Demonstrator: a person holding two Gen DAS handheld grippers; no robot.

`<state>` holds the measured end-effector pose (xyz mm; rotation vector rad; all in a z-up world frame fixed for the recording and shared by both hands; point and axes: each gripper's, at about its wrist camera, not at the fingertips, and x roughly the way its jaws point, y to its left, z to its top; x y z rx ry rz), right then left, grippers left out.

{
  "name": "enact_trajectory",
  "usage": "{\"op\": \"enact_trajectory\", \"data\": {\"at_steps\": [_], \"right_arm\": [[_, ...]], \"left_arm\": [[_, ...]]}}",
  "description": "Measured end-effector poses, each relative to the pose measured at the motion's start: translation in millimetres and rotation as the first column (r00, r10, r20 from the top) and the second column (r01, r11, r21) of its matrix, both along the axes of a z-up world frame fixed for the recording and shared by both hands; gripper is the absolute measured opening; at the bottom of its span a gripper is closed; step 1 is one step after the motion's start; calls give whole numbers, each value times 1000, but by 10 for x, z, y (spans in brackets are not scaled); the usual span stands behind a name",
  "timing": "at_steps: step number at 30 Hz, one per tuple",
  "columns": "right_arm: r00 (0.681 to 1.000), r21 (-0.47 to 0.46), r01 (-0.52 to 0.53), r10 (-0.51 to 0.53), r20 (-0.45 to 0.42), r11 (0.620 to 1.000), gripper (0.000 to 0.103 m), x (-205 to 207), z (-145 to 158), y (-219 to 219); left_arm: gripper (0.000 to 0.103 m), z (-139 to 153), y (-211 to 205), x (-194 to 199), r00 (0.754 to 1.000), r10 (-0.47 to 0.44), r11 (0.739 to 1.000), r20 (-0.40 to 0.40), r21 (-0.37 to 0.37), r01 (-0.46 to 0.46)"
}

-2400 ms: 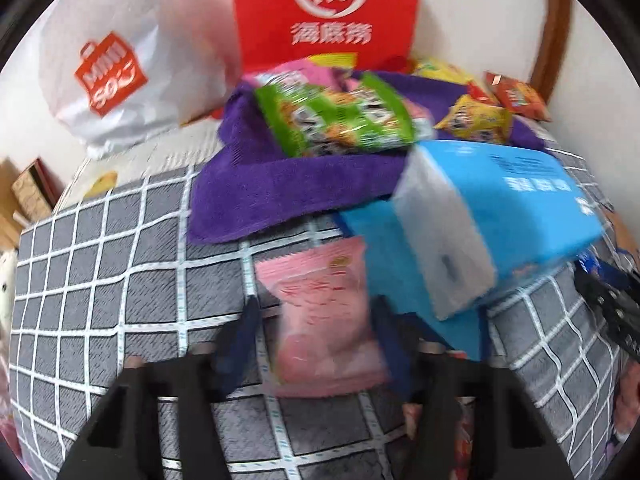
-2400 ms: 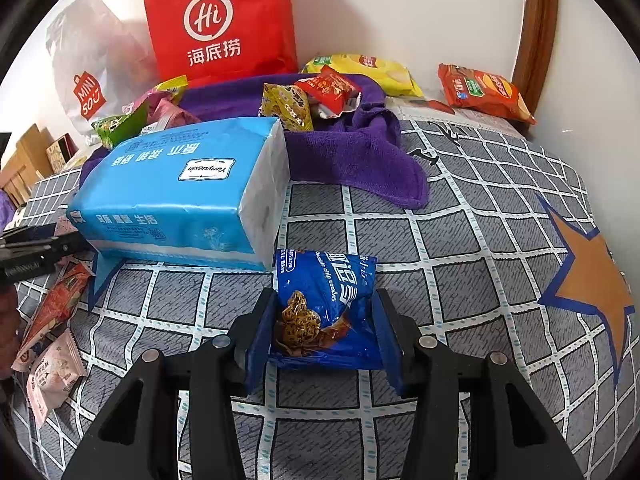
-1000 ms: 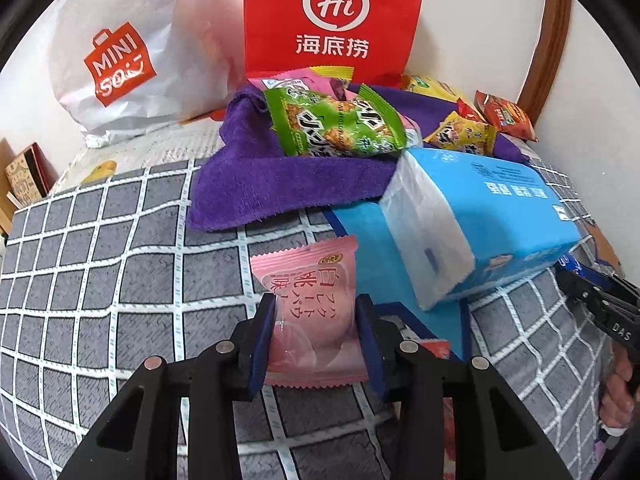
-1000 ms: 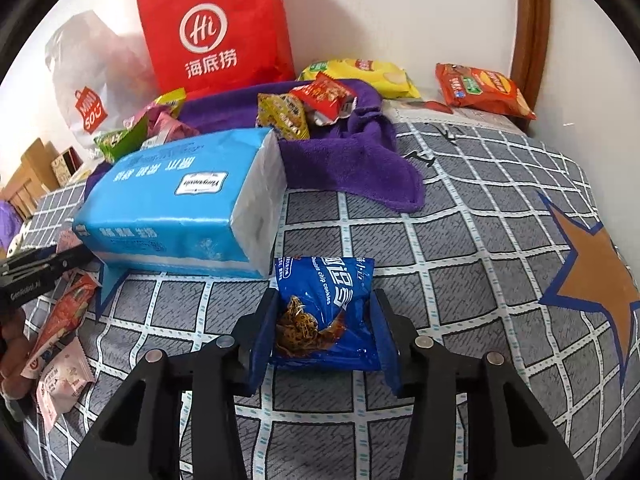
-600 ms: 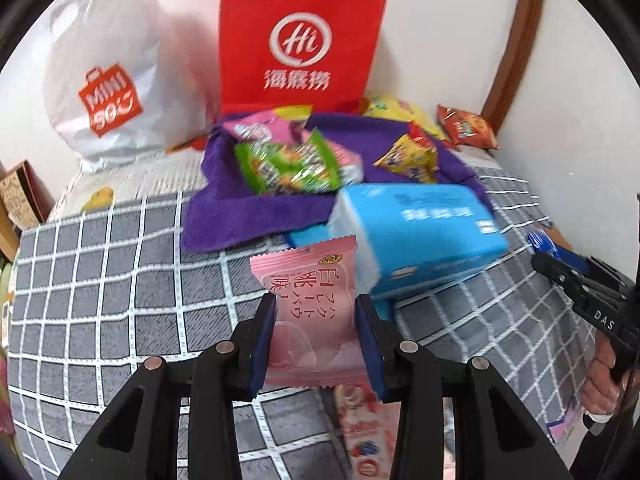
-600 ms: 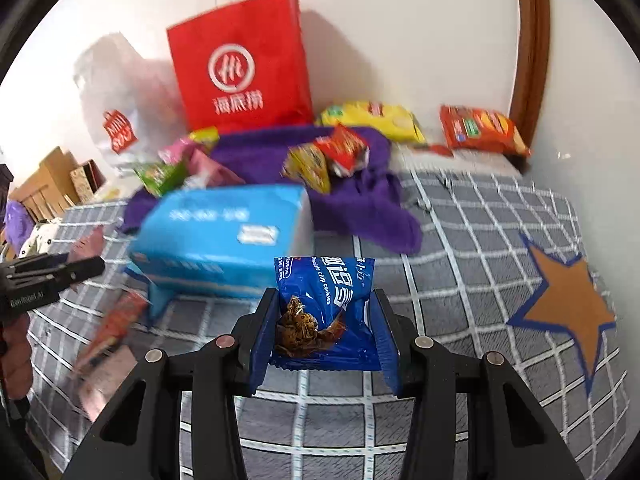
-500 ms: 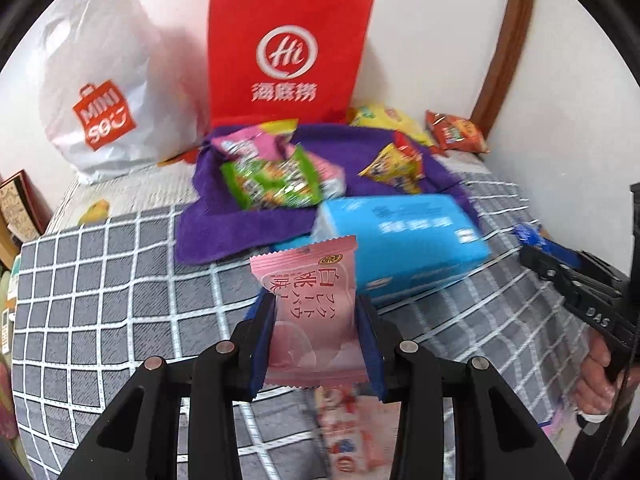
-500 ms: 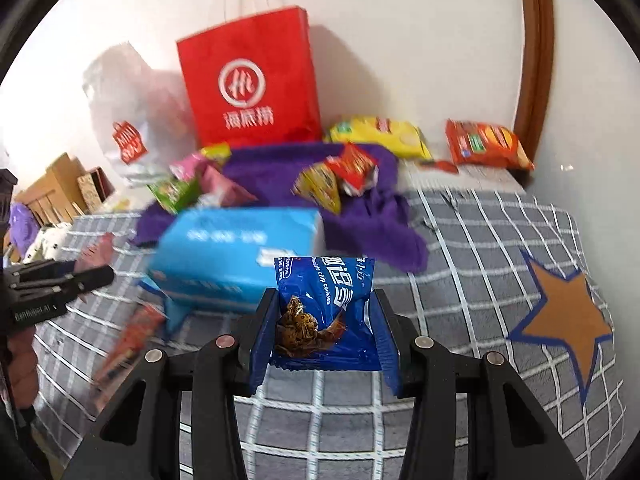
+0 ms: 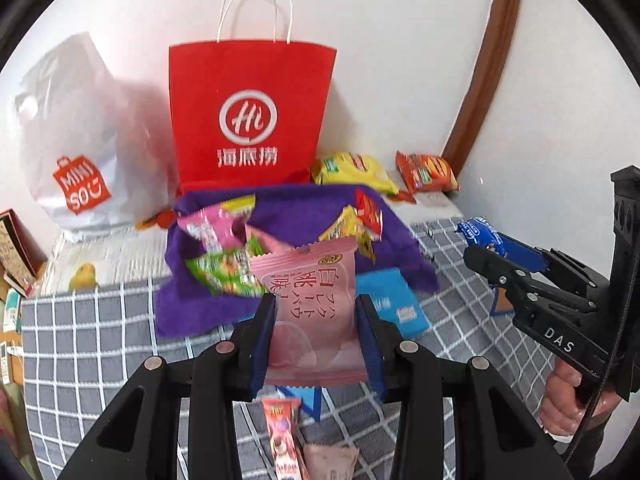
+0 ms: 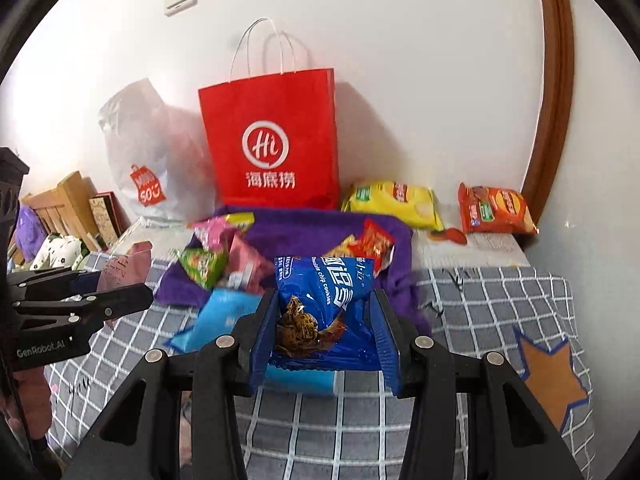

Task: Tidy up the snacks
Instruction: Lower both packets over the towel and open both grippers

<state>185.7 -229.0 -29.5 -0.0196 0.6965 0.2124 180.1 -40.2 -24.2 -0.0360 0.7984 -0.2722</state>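
Two grippers are each clamped on a snack packet, both held clear above the bed.

Left wrist view: the left gripper (image 9: 316,336) has its blue pads pressed against both sides of a pink packet (image 9: 310,312), which stands upright between them with its serrated top edge above the fingertips. Behind it, a purple towel (image 9: 280,208) lies on the grey checked bedcover (image 9: 88,340) and carries a green packet (image 9: 224,272) and other loose packets. A light blue tissue pack (image 9: 390,300) lies just beside the towel, partly hidden by the gripper. A red paper bag (image 9: 248,112) and a white plastic bag (image 9: 80,140) stand against the wall. The right gripper (image 9: 486,246) shows at the right edge, held by a hand (image 9: 560,404), with blue packaging at its tip.

Right wrist view: the right gripper (image 10: 324,332) is closed on a blue cookie packet (image 10: 324,304), upright between the pads. The purple towel (image 10: 304,232) lies beyond it; the tissue pack (image 10: 220,316) lies to its left. A yellow chip bag (image 10: 392,200) and an orange packet (image 10: 496,208) lie near the wall. The left gripper (image 10: 132,282) enters from the left, holding the pink packet (image 10: 124,264).
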Motion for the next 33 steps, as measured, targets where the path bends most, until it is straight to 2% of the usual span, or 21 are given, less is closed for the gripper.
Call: {"op": "enact_trajectory", "data": {"at_steps": [10, 20, 26, 30, 33], "right_arm": [[999, 2, 8, -8, 52, 1000, 45, 587, 296, 58], [1000, 18, -6, 5, 13, 1000, 45, 1147, 214, 151], [1000, 31, -9, 9, 9, 999, 45, 1399, 170, 188], [999, 33, -21, 21, -27, 999, 45, 1576, -45, 221], [997, -9, -31, 30, -72, 999, 45, 1712, -219, 272]], "left_arm": [[38, 330, 58, 427, 996, 50, 998, 77, 40, -53], [38, 384, 109, 924, 994, 80, 996, 73, 25, -82], [38, 266, 136, 1223, 994, 95, 995, 50, 20, -96], [38, 85, 192, 1401, 996, 92, 996, 13, 5, -92], [38, -43, 257, 1491, 995, 96, 995, -8, -8, -96]]}}
